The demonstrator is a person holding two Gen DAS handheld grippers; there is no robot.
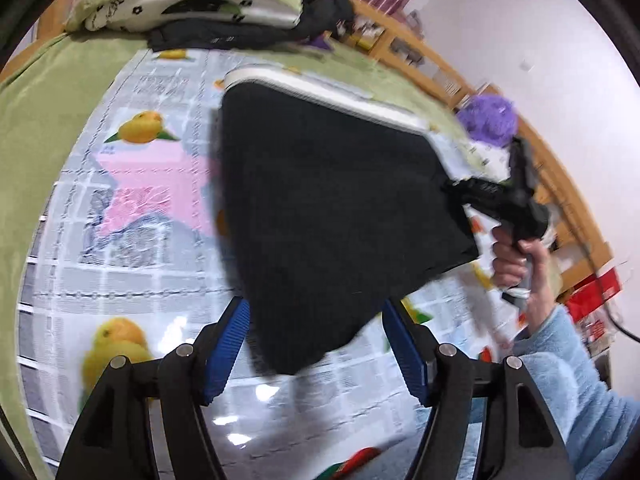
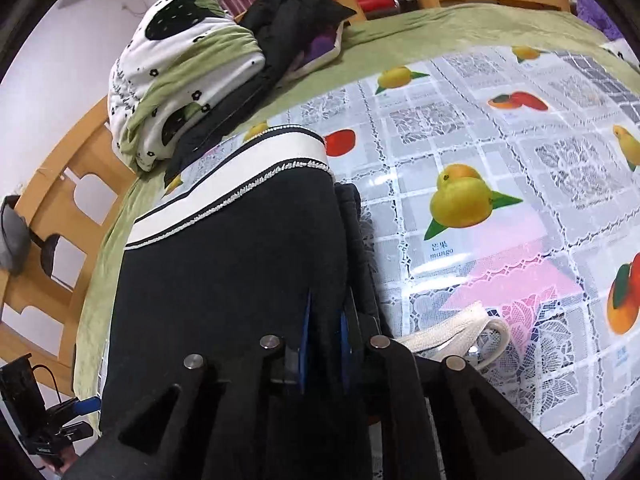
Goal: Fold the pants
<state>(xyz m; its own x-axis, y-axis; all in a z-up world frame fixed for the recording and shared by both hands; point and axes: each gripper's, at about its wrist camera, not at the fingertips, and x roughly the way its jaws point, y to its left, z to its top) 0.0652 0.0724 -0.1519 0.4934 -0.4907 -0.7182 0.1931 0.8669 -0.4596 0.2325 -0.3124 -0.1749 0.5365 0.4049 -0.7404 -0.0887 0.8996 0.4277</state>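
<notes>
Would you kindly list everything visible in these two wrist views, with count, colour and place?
pants: one, black with a white waistband, on the tablecloth.
tablecloth: one, clear lace pattern with fruit prints, over the green sheet.
green sheet: one, light green, under the tablecloth.
folded bedding: one pile, white and green, at the far edge.
dark garment: one, black, beside the bedding.
white strap: one, lying beside the pants.
wooden frame: tan, around the bed.
left gripper: black with blue pads, open, a pants corner between its fingers.
right gripper: shut on the pants edge.
hand: one, light blue sleeve.
</notes>
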